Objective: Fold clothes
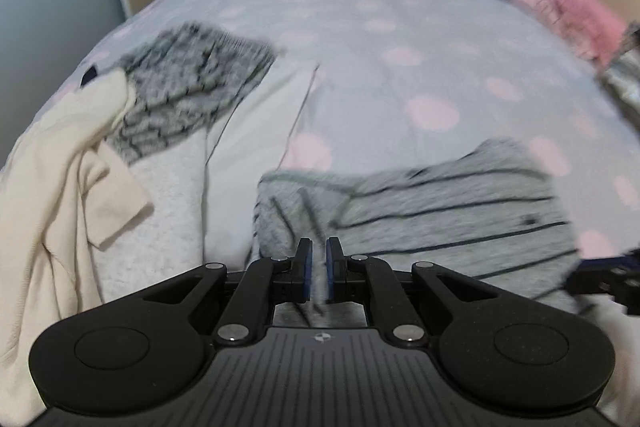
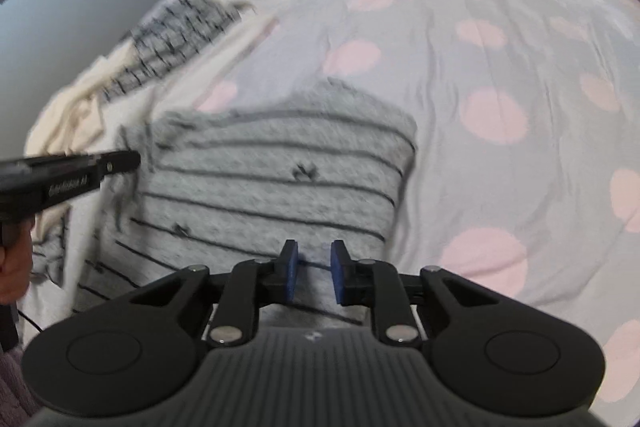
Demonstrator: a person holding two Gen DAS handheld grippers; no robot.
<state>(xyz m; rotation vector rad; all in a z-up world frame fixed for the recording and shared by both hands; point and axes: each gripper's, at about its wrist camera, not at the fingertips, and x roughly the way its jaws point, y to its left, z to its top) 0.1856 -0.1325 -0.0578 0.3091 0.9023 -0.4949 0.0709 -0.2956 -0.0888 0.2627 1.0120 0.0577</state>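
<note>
striped top: light grey knit, thin dark horizontal stripes | state: partly folded, left edge rumpled | pose: flat on the bed | patterned grey garment: dark zigzag lines, lying over a cream garment | cream garment: crumpled at bed's left edge

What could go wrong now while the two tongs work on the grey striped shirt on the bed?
1. The left tongs are nearly closed over the grey striped shirt; whether cloth is pinched is unclear, so a thin grip may slip.
2. The right tongs stand open above the shirt's near edge; closing low could also catch the spotted bedcover.
3. The cream garment and dark patterned knit lie close on the left, so a fold might drag them.
</note>
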